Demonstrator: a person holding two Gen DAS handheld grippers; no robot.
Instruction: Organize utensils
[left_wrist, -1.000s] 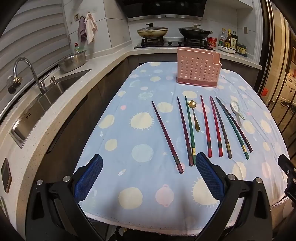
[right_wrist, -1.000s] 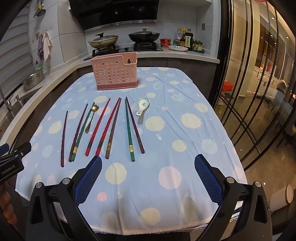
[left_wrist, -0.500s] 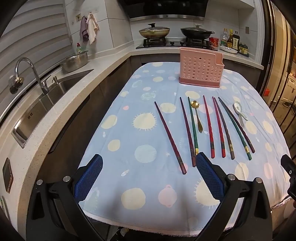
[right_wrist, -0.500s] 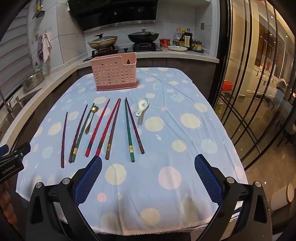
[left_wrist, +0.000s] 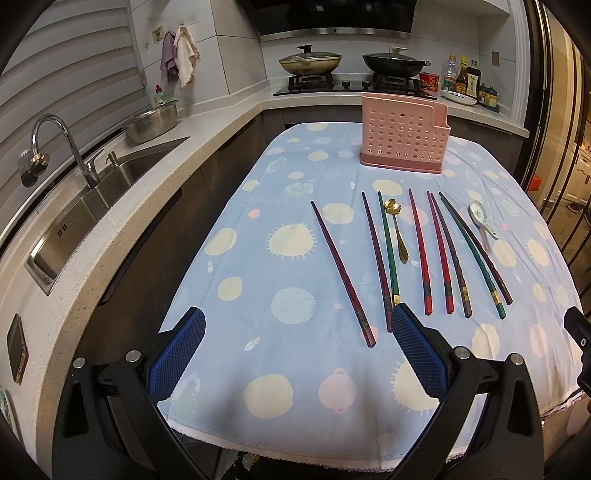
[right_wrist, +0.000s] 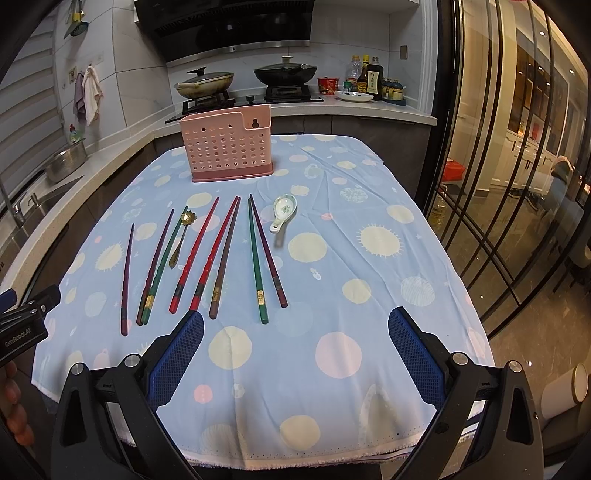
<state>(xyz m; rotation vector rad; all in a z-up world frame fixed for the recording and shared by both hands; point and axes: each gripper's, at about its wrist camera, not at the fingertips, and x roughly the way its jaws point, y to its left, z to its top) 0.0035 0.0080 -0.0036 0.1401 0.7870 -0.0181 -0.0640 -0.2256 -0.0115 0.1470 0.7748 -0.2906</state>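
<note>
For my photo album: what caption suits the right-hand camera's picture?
Open right gripper faces chopsticks, two spoons and a pink holder.

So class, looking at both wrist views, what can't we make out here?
- Inside of the pink perforated plastic utensil holder: both views, hidden by its own walls.
- Sauce bottle labels: right view, too small.
- Steel sink basin: left view, only partly visible; its floor is hidden by the counter edge.
</note>
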